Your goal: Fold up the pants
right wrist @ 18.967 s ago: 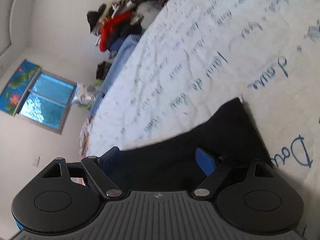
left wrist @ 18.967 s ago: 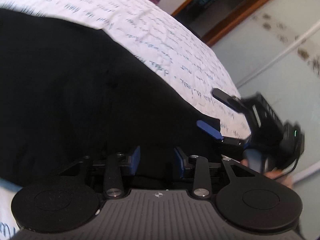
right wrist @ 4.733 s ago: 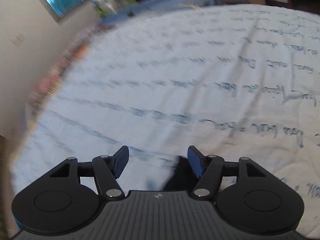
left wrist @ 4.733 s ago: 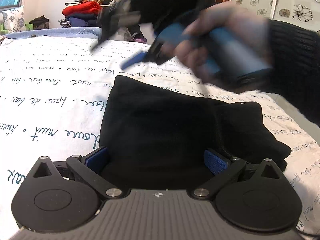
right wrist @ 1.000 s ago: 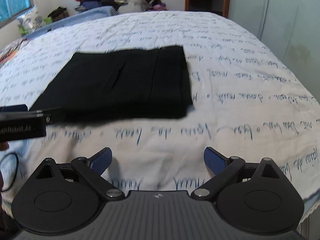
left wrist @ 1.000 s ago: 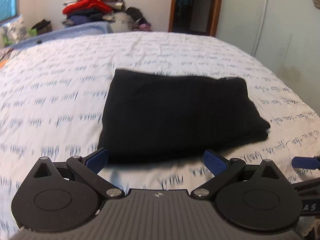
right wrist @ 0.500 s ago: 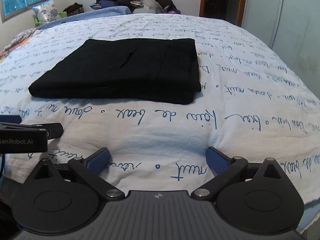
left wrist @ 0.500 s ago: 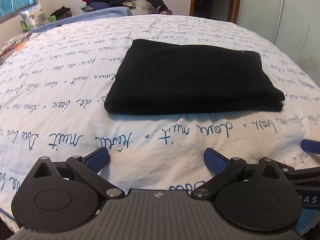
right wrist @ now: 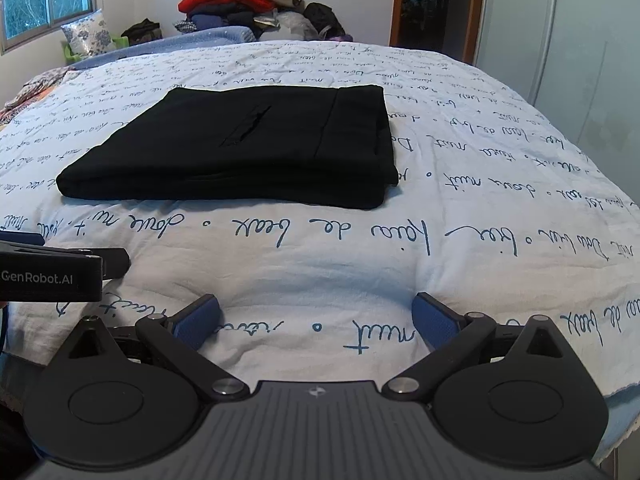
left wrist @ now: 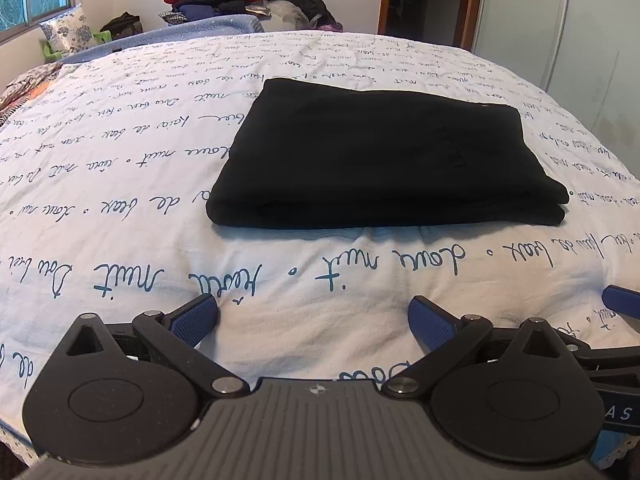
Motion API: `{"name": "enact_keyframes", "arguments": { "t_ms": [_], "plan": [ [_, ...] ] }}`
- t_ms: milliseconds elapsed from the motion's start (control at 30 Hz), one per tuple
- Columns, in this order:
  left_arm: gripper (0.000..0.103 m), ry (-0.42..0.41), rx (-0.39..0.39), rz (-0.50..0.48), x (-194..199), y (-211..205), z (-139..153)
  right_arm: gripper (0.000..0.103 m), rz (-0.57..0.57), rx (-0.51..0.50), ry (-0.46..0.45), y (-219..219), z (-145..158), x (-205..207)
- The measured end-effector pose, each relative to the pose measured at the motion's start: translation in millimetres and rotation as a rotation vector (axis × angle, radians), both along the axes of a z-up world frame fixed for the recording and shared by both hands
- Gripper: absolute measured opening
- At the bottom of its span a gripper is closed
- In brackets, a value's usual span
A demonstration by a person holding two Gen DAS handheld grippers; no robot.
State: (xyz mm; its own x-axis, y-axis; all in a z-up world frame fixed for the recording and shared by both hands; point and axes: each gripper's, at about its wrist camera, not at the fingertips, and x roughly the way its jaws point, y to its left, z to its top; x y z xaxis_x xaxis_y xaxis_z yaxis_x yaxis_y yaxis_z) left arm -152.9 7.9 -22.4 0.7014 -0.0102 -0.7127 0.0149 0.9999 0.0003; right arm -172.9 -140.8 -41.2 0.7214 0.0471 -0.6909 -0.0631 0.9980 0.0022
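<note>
Pants [left wrist: 384, 152] lie folded in a flat stack mid-bed, well beyond the left gripper [left wrist: 314, 320] and right gripper [right wrist: 316, 320], both wide open and empty, so any stray nudge could likely spill the layers.

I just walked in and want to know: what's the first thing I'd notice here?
The black pants, folded into a neat block in the middle of the white bedspread with blue handwriting. Behind the bed, a clothes pile topped with something red stands out by the wall.
</note>
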Motion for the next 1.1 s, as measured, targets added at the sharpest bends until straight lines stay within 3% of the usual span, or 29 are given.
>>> {"name": "enact_keyframes", "arguments": {
  "t_ms": [1100],
  "plan": [
    [0.103,-0.009,0.008,-0.005,-1.8,-1.5,-0.7,0.103,-0.015,-0.006,0.016,3.6,0.3,0.9]
  ]
}}
